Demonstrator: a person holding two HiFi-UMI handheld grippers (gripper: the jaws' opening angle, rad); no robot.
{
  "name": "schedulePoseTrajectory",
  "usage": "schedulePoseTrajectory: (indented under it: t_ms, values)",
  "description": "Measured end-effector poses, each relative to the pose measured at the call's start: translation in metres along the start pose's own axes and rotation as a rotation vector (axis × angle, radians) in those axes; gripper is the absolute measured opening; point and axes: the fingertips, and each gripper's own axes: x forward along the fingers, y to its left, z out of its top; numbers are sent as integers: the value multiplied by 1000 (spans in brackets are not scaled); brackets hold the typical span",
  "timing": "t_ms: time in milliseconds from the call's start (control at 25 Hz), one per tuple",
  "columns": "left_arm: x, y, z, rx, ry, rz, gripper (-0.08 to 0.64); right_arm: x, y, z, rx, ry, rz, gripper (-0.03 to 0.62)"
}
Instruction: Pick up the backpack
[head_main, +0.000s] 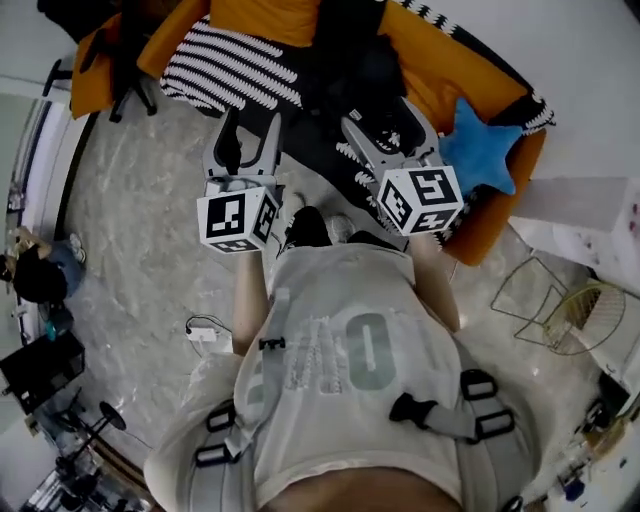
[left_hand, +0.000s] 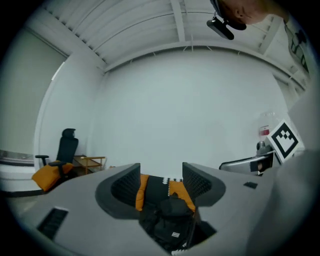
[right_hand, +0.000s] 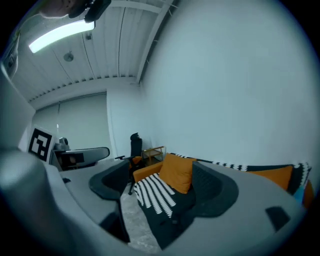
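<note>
Head view shows veined marble floor (head_main: 130, 230) (pale) and backpack (head_main: 345, 70) on orange sofa (head_main: 455, 75)

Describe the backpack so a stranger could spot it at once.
Start at the orange sofa. Midway along it, between the striped cushion and the blue star cushion, sits the backpack. It alone is plain black, with a small white label.

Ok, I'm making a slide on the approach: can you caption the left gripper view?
Left tongs open and empty, framing the black backpack and orange sofa beyond.
</note>
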Motion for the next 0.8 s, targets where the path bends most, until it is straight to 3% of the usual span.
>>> schedulePoseTrajectory:
  t_ms: [120, 440, 640, 800]
  values:
    - [43, -25, -6, 22, 32, -140, 249, -14, -32, 0, -16, 2, -147, 383]
    - [134, -65, -3, 36, 25, -441, 249, -40, -94, 12, 26, -34, -494, 383]
    - [170, -63, -4, 66, 24, -540, 247, -46, -105, 20, 95, -84, -637, 383]
    - [190, -58, -15, 3, 76, -602, 249, -49, -111, 18, 200, -141, -694, 383]
